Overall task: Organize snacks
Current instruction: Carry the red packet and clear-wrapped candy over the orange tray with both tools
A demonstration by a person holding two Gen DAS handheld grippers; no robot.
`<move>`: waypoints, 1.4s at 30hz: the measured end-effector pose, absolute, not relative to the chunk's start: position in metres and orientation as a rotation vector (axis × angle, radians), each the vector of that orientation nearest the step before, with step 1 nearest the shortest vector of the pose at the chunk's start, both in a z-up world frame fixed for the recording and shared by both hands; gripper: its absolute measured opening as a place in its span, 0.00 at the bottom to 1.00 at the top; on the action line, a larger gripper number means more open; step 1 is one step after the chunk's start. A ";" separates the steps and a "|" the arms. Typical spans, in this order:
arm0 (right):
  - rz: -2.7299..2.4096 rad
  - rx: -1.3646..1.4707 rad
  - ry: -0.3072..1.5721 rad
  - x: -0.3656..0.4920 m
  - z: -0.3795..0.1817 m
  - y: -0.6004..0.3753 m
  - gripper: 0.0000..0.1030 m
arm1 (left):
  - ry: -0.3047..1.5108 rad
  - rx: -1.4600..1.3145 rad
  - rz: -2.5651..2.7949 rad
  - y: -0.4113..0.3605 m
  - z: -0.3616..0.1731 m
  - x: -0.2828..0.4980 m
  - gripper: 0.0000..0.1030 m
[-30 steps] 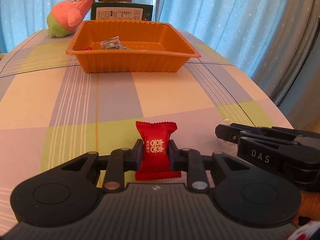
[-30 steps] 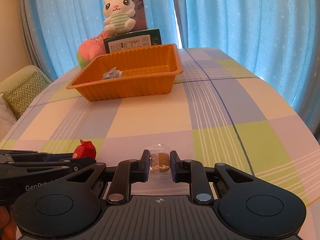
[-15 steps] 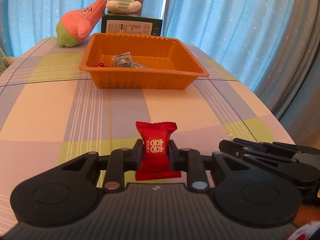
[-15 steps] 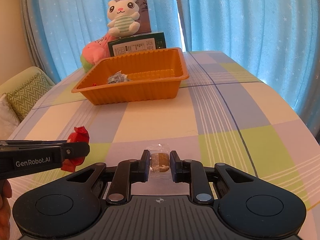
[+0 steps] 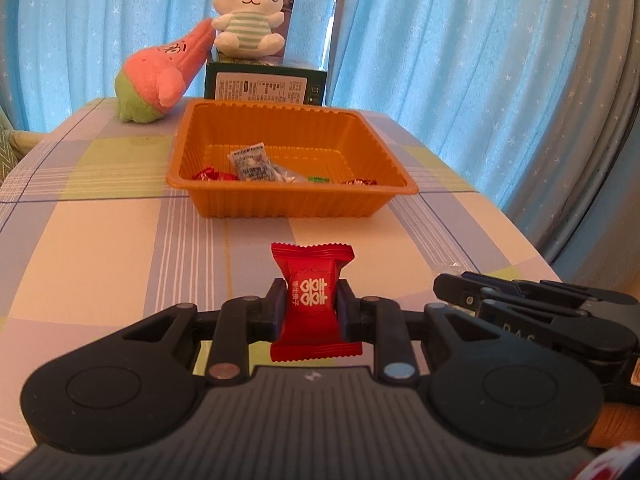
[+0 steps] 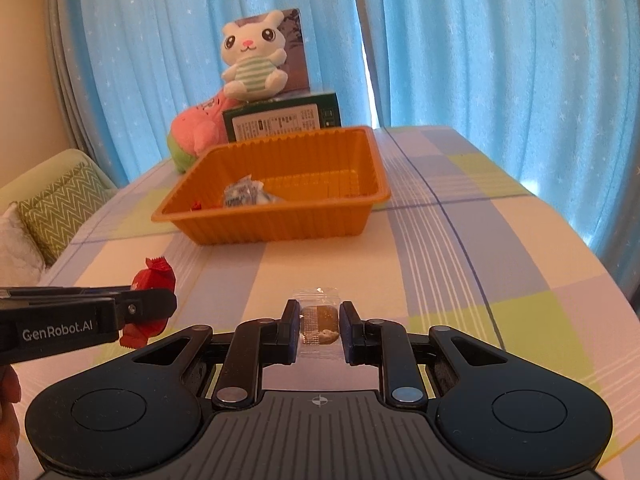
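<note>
One tray, two plush toys (one box).

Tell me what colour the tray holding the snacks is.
Orange tray, ribbed on its sides; clearest in the left wrist view.

Matt black plastic left hand-held gripper clamps a glossy red foil-like candy wrapper; the matching right hand-held gripper pinches a clear, shiny plastic snack packet. A ribbed, smooth orange plastic tray sits on the woven checked cloth covering the table, beside fuzzy plush toys and sheer blue fabric curtains.
</note>
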State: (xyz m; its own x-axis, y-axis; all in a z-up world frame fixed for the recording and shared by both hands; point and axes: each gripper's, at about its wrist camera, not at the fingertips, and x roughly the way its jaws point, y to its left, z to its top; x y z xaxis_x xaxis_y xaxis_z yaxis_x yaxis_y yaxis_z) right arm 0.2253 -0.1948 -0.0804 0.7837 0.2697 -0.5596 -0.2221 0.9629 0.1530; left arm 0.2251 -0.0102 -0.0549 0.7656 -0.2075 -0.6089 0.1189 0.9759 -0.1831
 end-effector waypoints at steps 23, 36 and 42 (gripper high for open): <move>0.281 0.093 0.487 0.305 -0.032 -0.169 0.21 | 0.568 -0.133 -0.121 0.019 -0.017 0.311 0.22; 0.244 0.111 0.519 0.353 -0.047 -0.166 0.21 | 0.575 -0.165 -0.091 0.036 -0.030 0.347 0.22; 0.228 0.129 0.526 0.372 -0.051 -0.166 0.21 | 0.573 -0.188 -0.081 0.043 -0.035 0.363 0.22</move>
State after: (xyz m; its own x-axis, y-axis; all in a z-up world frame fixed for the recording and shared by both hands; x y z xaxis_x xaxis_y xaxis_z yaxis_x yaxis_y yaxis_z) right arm 0.3725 -0.1656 -0.0506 0.8404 0.2480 -0.4819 -0.1820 0.9667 0.1801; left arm 0.3627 0.0429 -0.0347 0.8376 -0.1287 -0.5309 0.0242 0.9797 -0.1992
